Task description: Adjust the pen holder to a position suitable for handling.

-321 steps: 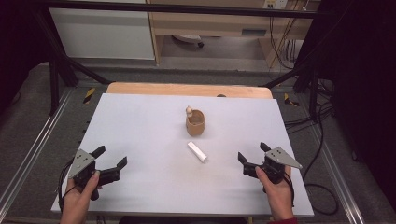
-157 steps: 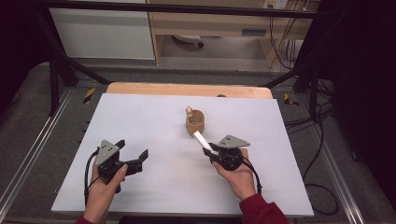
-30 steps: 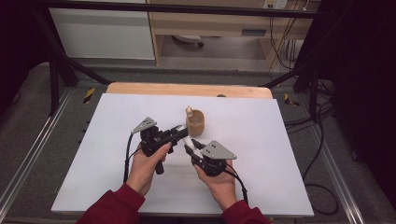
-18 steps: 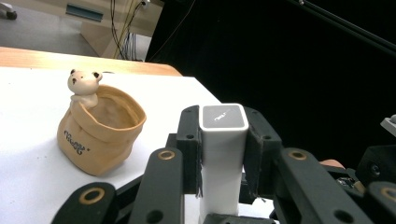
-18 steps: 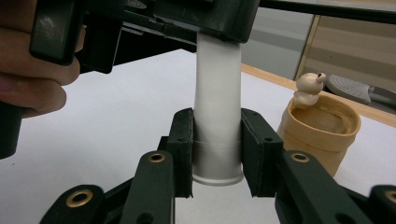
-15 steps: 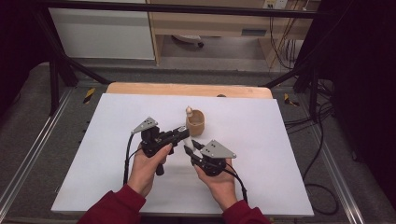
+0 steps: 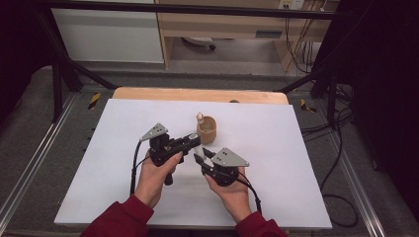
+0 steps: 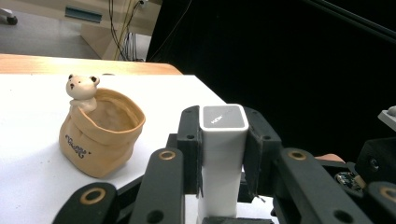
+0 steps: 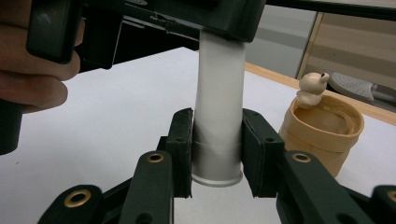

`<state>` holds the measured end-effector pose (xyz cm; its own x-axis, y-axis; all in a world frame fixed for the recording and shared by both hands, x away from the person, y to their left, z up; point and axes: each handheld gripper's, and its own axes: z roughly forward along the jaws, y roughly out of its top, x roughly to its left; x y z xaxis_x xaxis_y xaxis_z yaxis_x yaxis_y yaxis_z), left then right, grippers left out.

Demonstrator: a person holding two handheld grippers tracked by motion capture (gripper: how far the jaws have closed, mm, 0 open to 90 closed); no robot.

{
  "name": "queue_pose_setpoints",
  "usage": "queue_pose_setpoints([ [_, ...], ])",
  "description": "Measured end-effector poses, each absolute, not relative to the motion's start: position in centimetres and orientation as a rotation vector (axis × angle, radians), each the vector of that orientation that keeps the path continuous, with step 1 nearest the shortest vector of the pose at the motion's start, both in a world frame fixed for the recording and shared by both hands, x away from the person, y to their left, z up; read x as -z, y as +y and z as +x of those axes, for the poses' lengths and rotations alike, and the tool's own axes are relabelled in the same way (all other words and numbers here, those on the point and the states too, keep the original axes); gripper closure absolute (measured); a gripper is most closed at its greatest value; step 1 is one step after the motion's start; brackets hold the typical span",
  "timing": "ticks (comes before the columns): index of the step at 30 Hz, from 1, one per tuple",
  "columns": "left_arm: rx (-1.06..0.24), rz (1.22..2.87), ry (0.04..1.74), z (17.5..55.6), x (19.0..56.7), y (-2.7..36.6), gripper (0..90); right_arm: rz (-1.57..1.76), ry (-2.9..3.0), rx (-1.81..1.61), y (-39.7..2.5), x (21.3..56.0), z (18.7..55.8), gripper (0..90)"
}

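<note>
Tube (image 9: 218, 107): white, smooth, stiff-looking plastic, held off the table (image 7: 296, 148) between both grippers, just in front of the pot (image 7: 207, 129). Left gripper (image 8: 223, 154) is clamped on the flat-capped end, pads (image 8: 188, 154) against its two opposite sides; the cap face carries a small grey label. Right gripper (image 9: 217, 156) is clamped on the other end, jaws flanking it just above a flared rim, where a faint seam rings the body. Judged light, rigid and slick; it should not crush, but a glossy wall may slide or twist in the pads. Best hold is as now: one grip near each end, flat across the sides, clear of the seam if the ends are meant to part. Long axis runs gripper to gripper; in the high view it lies roughly left to right between the left gripper (image 7: 190, 143) and right gripper (image 7: 201, 157), capped end toward the left. Pot is tan, sack-shaped, empty as far as visible, with a small bear (image 8: 81, 88) on its rim; likely ceramic, so fragile.
</note>
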<state>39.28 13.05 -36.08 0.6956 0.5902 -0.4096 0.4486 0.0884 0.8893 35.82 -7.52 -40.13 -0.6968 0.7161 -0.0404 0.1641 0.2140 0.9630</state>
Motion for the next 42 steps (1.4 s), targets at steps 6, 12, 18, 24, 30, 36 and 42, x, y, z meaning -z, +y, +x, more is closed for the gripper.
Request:
queue_pose_setpoints([
  [6,-0.144,1.544,0.88,39.3,35.9,13.0,71.3,0.807,1.998,-1.491,-7.5,39.8,35.6,56.6],
  [12,-0.198,1.564,0.861,39.4,35.3,13.2,71.3,0.847,2.014,-1.493,-8.1,39.4,35.5,43.9],
  [18,-0.256,1.578,0.839,39.6,34.5,13.6,71.3,0.909,2.078,-1.5,-9.1,39.4,35.4,25.6],
  [24,-0.287,1.596,0.82,39.7,33.8,13.7,71.3,0.878,2.132,-1.402,-9.5,40.1,35.6,7.0],
  [30,-0.306,1.615,0.799,39.9,33.0,13.4,71.3,0.911,2.173,-1.359,-10.8,40.3,35.2,4.4],
  [36,-0.322,1.63,0.782,39.9,32.2,13.2,71.3,0.973,2.16,-1.366,-14.1,40.6,34.2,3.4],
  [42,-0.332,1.649,0.769,40.0,31.5,12.7,71.3,1.026,2.142,-1.306,-16.9,41.7,33.0,4.6],
])
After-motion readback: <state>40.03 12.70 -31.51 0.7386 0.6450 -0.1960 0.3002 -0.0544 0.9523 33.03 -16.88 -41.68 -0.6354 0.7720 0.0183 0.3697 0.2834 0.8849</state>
